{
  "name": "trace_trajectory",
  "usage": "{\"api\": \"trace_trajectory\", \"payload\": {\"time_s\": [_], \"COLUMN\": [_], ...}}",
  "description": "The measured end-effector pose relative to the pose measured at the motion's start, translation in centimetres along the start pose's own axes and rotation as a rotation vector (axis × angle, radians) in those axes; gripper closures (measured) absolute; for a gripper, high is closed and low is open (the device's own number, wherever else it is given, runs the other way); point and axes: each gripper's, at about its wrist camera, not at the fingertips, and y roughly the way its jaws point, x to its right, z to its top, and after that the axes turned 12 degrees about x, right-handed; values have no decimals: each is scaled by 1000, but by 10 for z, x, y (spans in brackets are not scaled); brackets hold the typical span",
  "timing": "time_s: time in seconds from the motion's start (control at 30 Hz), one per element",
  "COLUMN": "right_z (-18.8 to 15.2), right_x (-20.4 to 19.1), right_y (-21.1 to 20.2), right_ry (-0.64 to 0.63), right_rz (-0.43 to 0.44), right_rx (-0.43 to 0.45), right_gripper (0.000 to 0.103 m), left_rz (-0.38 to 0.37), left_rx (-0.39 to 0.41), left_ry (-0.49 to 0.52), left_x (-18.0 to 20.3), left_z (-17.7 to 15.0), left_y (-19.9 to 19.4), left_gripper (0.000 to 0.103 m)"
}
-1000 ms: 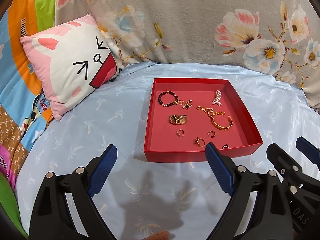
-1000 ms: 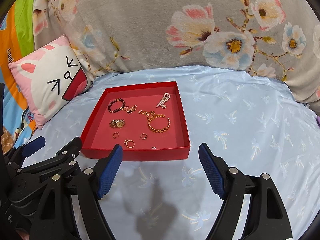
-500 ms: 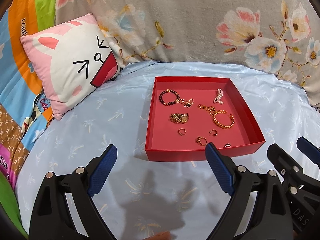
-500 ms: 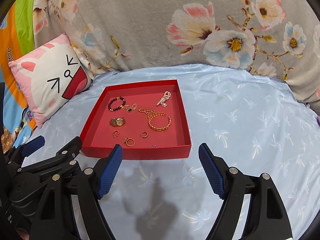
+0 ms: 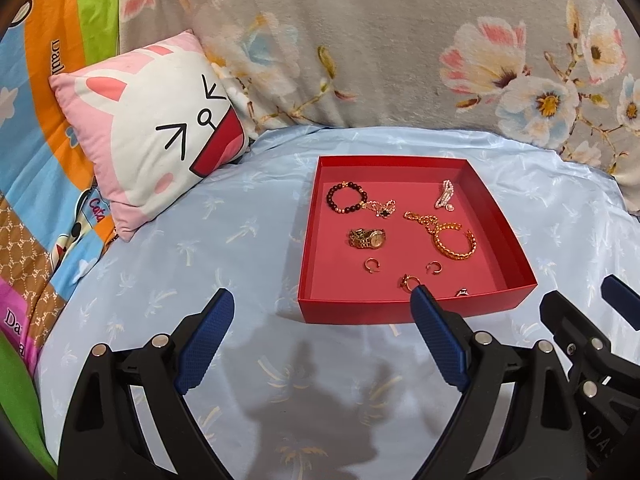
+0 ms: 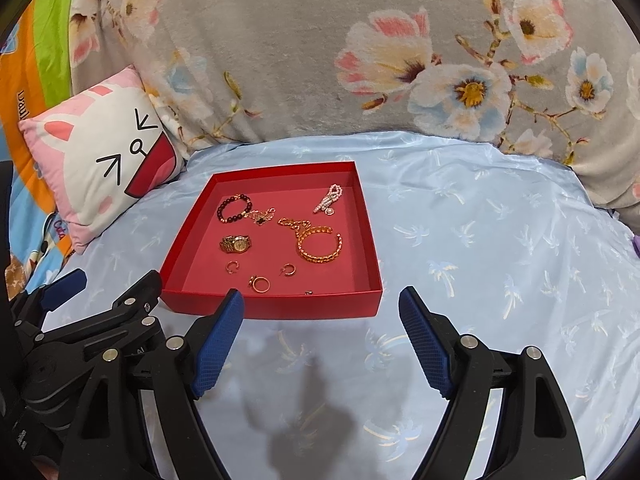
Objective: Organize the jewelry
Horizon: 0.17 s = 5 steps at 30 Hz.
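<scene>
A shallow red tray [image 5: 496,302] [image 6: 180,252] lies on the pale blue sheet and holds loose jewelry. In it are a dark bead bracelet [image 5: 344,198] [image 6: 234,208], a gold watch [image 5: 368,238] [image 6: 236,243], a gold chain bangle [image 5: 454,240] [image 6: 320,242], a pearl piece [image 5: 445,195] [image 6: 328,198] and several small gold rings [image 5: 412,281] [image 6: 260,283]. My left gripper [image 5: 322,312] hovers open just short of the tray's near edge, nothing between its blue pads. My right gripper [image 6: 322,308] hangs beside it, jaws wide and still opening, empty.
A pink and white cat-face cushion [image 5: 160,128] [image 6: 100,152] leans at the left. A grey floral blanket [image 5: 360,40] [image 6: 320,60] rises behind the tray. A bright patchwork quilt [image 5: 36,160] runs along the left side. Blue sheet [image 6: 500,240] spreads right of the tray.
The right gripper's jaws have spread a little wider. Both hands and the tray stay where they were.
</scene>
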Motion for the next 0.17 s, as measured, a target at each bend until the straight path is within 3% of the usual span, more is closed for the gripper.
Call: {"api": "trace_trajectory", "payload": {"time_s": [0.17], "right_z": [0], "right_x": [2], "right_y": [-1], "right_ry": [-1], "right_rz": [-8], "right_rx": [4], "right_gripper": [19], "left_rz": [-17], "left_rx": [-1], "left_ry": [2], "left_x": [4], "left_z": [-2], "left_y": [-1], "left_gripper": [16]}}
